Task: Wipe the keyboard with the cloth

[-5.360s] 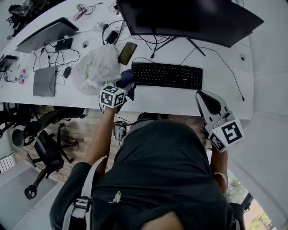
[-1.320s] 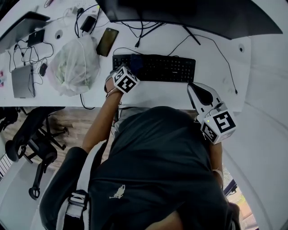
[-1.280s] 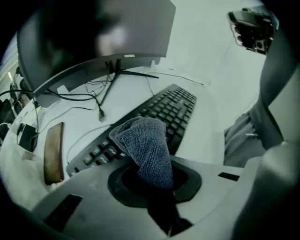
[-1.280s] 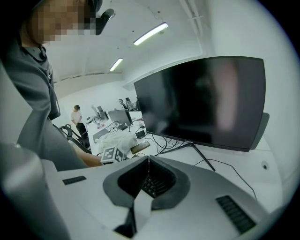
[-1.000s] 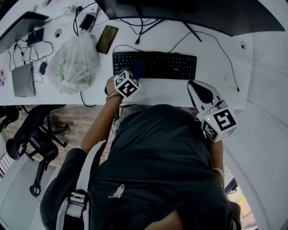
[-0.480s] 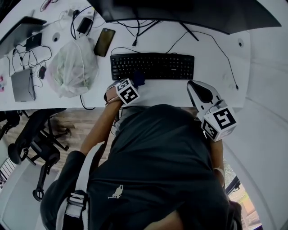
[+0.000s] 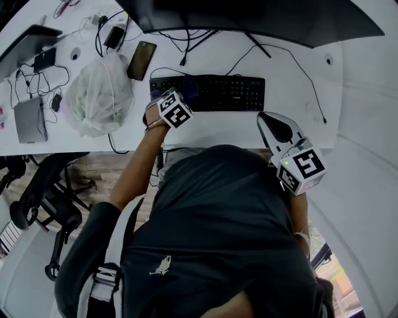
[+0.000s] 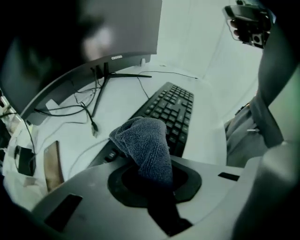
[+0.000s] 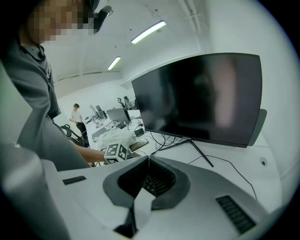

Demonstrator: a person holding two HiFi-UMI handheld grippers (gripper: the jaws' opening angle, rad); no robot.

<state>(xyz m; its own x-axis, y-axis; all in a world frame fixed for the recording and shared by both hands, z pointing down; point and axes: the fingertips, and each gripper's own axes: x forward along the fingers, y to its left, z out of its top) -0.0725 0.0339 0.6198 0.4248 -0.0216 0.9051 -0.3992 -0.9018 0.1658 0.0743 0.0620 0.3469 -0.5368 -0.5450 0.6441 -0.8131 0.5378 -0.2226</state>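
Observation:
A black keyboard (image 7: 224, 93) lies on the white desk (image 7: 298, 74) in front of the monitor. My left gripper (image 7: 184, 98) is shut on a blue-grey cloth (image 8: 146, 144), which is bunched between the jaws. The cloth (image 7: 189, 88) rests on the keyboard's left part. In the left gripper view the keyboard (image 8: 174, 108) stretches away just beyond the cloth. My right gripper (image 7: 273, 124) hovers off the keyboard's right front corner, by the desk edge. Its jaws meet with nothing between them (image 9: 148, 160).
A big dark monitor (image 7: 249, 18) stands behind the keyboard, with cables round its stand. A clear plastic bag (image 7: 99, 93) and a phone (image 7: 142, 60) lie left of the keyboard. Laptops and chargers sit further left. Office chairs (image 7: 43, 199) stand below the desk edge.
My left gripper carried the cloth from beside the bag onto the keyboard's left end, and in the last half second slid from its front edge up over the keys. The right gripper stayed put.

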